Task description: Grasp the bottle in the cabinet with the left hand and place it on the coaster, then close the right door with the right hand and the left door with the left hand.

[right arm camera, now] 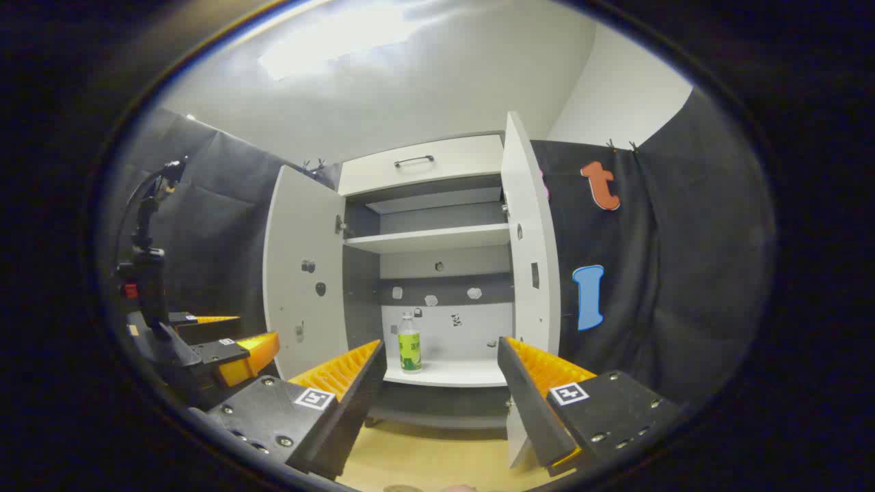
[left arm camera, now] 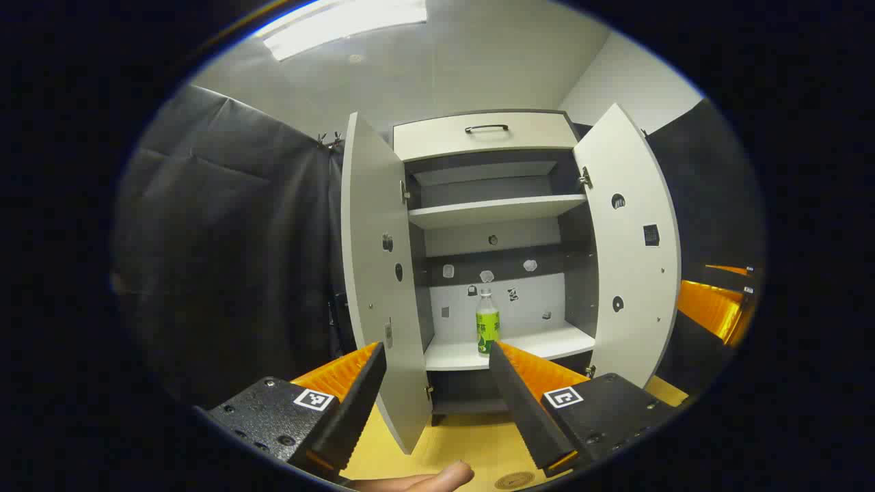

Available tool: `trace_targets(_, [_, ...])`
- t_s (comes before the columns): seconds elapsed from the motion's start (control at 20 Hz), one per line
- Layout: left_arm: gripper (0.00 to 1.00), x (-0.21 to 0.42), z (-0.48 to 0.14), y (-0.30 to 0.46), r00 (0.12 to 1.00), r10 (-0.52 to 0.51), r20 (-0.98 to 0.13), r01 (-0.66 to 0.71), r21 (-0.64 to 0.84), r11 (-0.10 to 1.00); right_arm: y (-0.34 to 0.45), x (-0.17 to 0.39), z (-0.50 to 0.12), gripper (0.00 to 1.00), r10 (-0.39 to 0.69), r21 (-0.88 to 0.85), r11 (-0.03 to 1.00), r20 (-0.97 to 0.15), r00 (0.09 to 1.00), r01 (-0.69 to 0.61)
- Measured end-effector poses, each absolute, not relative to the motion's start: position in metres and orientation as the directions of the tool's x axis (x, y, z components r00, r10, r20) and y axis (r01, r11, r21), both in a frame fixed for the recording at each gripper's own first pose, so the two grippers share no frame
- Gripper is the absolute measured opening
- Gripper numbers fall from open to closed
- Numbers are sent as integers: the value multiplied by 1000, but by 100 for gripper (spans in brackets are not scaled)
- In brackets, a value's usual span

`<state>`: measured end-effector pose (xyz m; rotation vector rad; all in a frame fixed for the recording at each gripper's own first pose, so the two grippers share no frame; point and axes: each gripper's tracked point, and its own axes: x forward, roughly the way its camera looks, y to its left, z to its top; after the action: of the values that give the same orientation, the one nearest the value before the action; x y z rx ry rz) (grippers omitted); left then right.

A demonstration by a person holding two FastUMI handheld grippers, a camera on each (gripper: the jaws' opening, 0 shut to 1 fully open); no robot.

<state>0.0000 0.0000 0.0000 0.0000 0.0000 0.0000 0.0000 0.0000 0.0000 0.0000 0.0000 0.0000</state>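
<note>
A clear bottle [left arm camera: 487,329] with a green label stands upright on the lower shelf [left arm camera: 547,342] of the open white cabinet; the right gripper view has this bottle [right arm camera: 409,352] left of centre on that shelf. Both doors stand wide open: left door [left arm camera: 376,273], right door [left arm camera: 625,253]. My left gripper [left arm camera: 437,348] is open and empty, well short of the cabinet. My right gripper [right arm camera: 441,345] is open and empty too, facing the cabinet from a distance. A round coaster [left arm camera: 514,480] lies on the yellow tabletop [left arm camera: 472,444] just below the left gripper.
A fingertip of a hand [left arm camera: 427,478] shows at the bottom edge beside the coaster. The upper shelf [left arm camera: 495,208] is bare, and a drawer with a dark handle [left arm camera: 487,128] tops the cabinet. Black cloth hangs on both sides. The left gripper's body [right arm camera: 205,348] sits at the far left.
</note>
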Motion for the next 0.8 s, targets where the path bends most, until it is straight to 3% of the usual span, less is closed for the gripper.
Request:
trace_targets(0.1, [95,8,-9,-1,1000,-15,-21,15,1,1000,0,9,-9,98,-23,-45,999,-27,999,22])
trace_targets(0.15, [95,13,-11,-3,999,-23,-25,23,-1,1000,0,12,-14,94,-32,-56,998,-45,998,29])
trace_targets(0.2, [96,17,-14,-3,999,-30,-32,30,-1,1000,-1,15,-17,99,-41,-66,997,-58,997,37])
trace_targets(0.25, [96,22,-17,-5,999,-39,-36,38,-4,999,-4,19,-18,94,-59,-85,995,-58,997,54])
trace_targets(0.3, [96,27,-19,-7,998,-46,-40,45,-5,999,-6,20,-19,98,-74,-106,992,-58,996,68])
trace_targets(0.8, [96,60,-36,-11,995,-82,-51,80,-42,996,8,37,-30,99,-59,-137,989,-62,996,50])
